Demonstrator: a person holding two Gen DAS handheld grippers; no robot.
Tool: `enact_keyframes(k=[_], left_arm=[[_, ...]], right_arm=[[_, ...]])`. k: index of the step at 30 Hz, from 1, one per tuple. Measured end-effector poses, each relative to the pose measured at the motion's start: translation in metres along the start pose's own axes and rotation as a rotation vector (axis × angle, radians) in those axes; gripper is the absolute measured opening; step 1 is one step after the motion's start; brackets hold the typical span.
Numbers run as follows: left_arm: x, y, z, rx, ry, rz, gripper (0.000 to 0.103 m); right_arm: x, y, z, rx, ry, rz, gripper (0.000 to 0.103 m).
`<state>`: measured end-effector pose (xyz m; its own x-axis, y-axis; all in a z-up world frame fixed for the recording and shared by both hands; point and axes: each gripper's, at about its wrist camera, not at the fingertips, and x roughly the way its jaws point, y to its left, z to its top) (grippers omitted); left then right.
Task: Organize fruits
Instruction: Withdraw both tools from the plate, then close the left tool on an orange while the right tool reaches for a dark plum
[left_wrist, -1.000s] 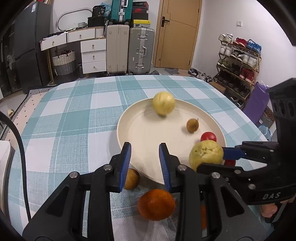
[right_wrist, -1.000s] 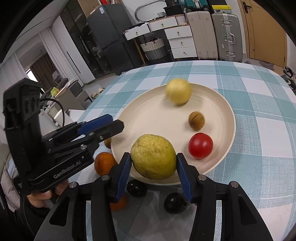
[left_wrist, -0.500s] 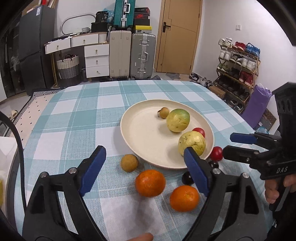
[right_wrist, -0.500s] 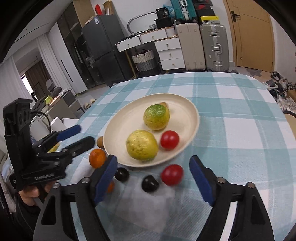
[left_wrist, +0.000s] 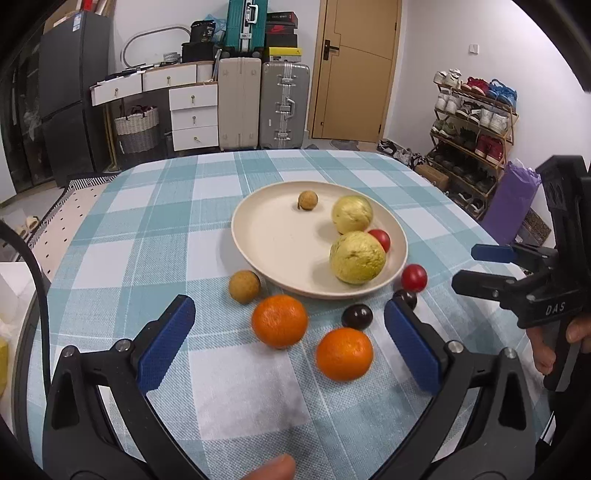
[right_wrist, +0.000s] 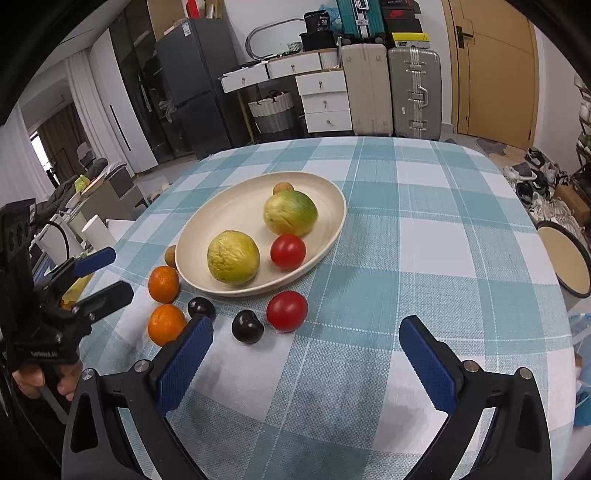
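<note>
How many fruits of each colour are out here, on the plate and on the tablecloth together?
Yellow-green round guavas: 2
Red round tomatoes: 2
Orange round tangerines: 2
Dark purple glossy plums: 2
Small tan round longans: 2
Total: 10

White letters "DAS" on right gripper (left_wrist: 480, 267) body. Number "30" on dark box (right_wrist: 320, 22) above drawers. Other labels illegible.
</note>
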<state>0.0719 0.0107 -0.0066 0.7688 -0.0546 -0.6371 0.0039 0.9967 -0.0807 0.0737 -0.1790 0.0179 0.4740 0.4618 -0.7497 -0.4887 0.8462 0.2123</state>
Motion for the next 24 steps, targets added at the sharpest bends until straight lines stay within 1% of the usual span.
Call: enact_keyframes(k=[6, 11, 12, 13, 14, 15, 19, 22, 24], left_arm=[[0.004, -0.005, -0.01, 0.009, 0.039, -0.011, 0.102], [0.006, -0.011, -0.018, 0.026, 0.06, -0.031, 0.102], [0.007, -0.013, -0.02, 0.031, 0.065, -0.033, 0.102], [0.008, -0.013, -0.02, 0.033, 0.068, -0.035, 0.102], [0.009, -0.013, -0.02, 0.033, 0.071, -0.036, 0.102], [0.01, -0.013, -0.021, 0.032, 0.073, -0.04, 0.102], [0.012, -0.012, -0.02, 0.026, 0.074, -0.053, 0.102], [0.013, -0.01, -0.02, 0.017, 0.078, -0.067, 0.101], [0.014, -0.009, -0.021, 0.016, 0.081, -0.076, 0.099]], right_arm=[[0.007, 0.004, -0.007, -0.011, 0.032, -0.014, 0.103], [0.009, 0.01, -0.011, -0.017, 0.044, 0.061, 0.101], [0.01, 0.013, -0.012, -0.027, 0.046, 0.062, 0.1], [0.011, 0.015, -0.013, -0.037, 0.049, 0.062, 0.095], [0.012, 0.018, -0.014, -0.042, 0.056, 0.07, 0.087], [0.014, 0.019, -0.014, -0.043, 0.065, 0.08, 0.084], [0.02, 0.024, -0.017, -0.047, 0.088, 0.098, 0.081], [0.021, 0.029, -0.019, -0.048, 0.094, 0.129, 0.076], [0.023, 0.033, -0.02, -0.051, 0.103, 0.151, 0.07]])
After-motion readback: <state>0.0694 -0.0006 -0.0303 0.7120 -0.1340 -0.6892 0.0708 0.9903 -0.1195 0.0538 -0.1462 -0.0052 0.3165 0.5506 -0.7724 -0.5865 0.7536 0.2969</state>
